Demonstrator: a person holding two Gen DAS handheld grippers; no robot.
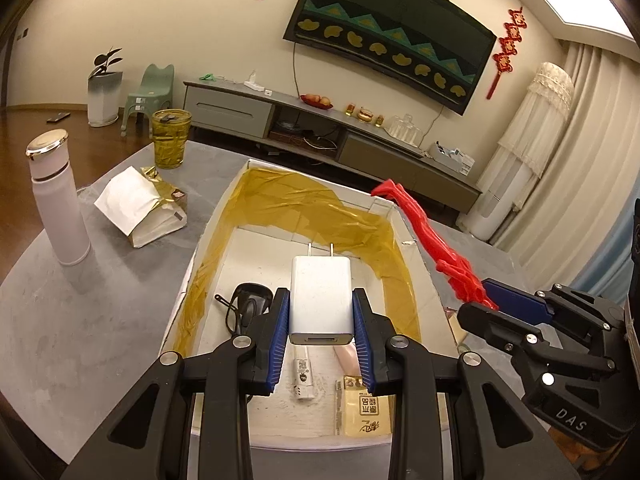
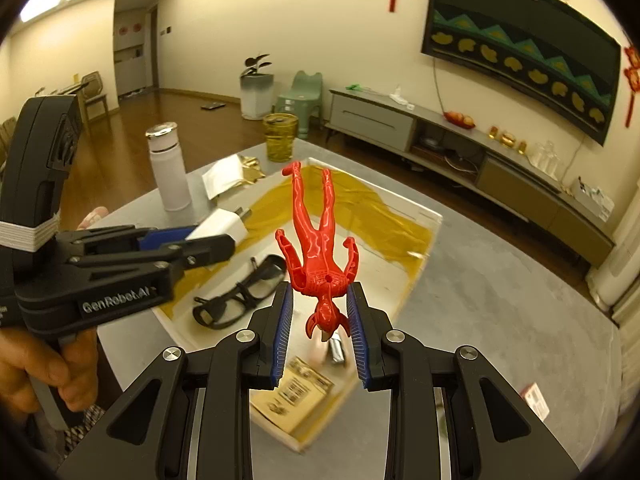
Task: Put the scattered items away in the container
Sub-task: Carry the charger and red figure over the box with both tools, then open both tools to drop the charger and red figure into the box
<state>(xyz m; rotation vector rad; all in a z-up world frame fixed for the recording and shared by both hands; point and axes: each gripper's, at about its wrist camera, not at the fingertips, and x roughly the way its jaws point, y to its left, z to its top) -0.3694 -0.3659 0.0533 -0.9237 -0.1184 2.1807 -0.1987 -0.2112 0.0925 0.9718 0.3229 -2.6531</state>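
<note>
Left wrist: left tool [image 1: 320, 312] grips white plug charger [image 1: 322, 296] over white cardboard box [image 1: 192, 264]; right tool [image 2: 320, 320] grips red plastic figure [image 2: 320, 256]. Black glasses [image 2: 236, 296] and packets already inside; both held items pending.

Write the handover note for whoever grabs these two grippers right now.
Left gripper: shut on the white charger, held over the box.
Right gripper: shut on the red figure, held above the box, legs pointing away.
Done: black glasses, a tan packet and a few small items already lie in the box.
Left: release the charger and the figure into the box. The torn gold-and-white wrapper on the table may still need tidying; the white bottle and yellow glass stand outside the box.
</note>
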